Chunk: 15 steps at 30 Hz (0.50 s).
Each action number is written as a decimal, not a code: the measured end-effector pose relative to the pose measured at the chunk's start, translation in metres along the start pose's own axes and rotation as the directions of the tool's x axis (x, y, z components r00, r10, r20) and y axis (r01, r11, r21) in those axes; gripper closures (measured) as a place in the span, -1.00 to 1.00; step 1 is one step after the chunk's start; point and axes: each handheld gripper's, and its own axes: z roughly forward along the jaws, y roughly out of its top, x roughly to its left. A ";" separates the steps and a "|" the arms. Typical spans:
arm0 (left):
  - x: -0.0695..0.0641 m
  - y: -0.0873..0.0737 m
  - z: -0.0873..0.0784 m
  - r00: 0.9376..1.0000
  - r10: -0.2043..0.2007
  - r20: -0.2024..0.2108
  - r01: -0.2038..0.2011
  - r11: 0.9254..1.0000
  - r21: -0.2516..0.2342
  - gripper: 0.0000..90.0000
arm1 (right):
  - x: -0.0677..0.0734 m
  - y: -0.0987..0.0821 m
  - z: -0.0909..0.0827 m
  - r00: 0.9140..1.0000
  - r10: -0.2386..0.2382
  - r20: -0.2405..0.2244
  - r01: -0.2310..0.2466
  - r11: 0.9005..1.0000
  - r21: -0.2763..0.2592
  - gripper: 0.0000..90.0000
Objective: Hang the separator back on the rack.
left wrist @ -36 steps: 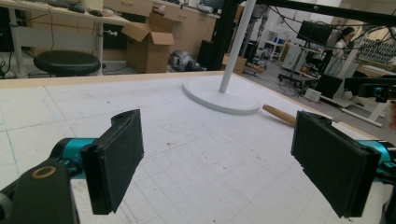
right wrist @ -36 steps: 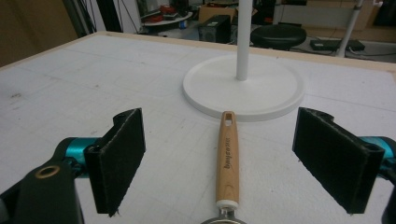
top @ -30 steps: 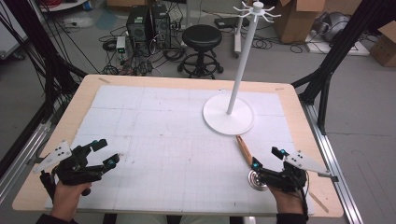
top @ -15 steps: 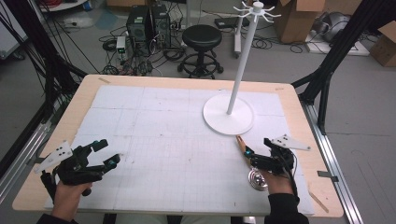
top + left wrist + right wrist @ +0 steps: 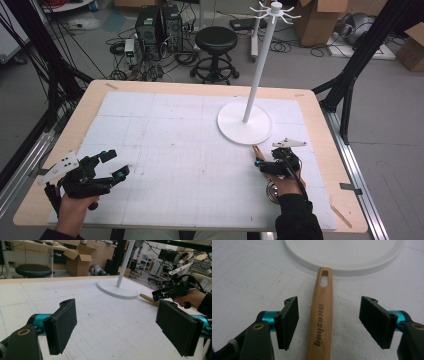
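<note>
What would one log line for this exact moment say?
right gripper: open, straddling wooden handle | left gripper: open, idle | handle tip near white stand base

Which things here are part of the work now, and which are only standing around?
In the work, as far as I can judge:
- right claw, open astride the wooden handle
- white stand, just beyond the handle's end

Only around:
- left claw, open, idle
- black stool
- cardboard boxes
- computer towers
</note>
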 end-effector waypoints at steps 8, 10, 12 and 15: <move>0.000 0.000 0.000 1.000 -0.001 0.001 0.001 1.000 -0.001 -0.61 | 0.004 0.003 0.014 1.000 -0.030 0.000 0.030 0.998 0.053 -0.08; 0.000 0.000 0.000 1.000 0.000 0.002 0.000 1.000 0.000 -0.61 | 0.005 0.003 0.017 0.999 -0.035 0.000 0.035 0.997 0.063 0.01; 0.000 0.000 0.000 1.000 0.000 0.003 0.000 1.000 0.001 -0.61 | 0.005 0.004 0.020 0.999 -0.037 0.008 0.036 0.996 0.079 0.04; 0.000 0.000 -0.001 1.000 -0.003 0.003 0.003 1.000 -0.001 -0.61 | 0.005 0.005 0.019 1.000 -0.026 0.012 0.025 0.996 0.080 0.17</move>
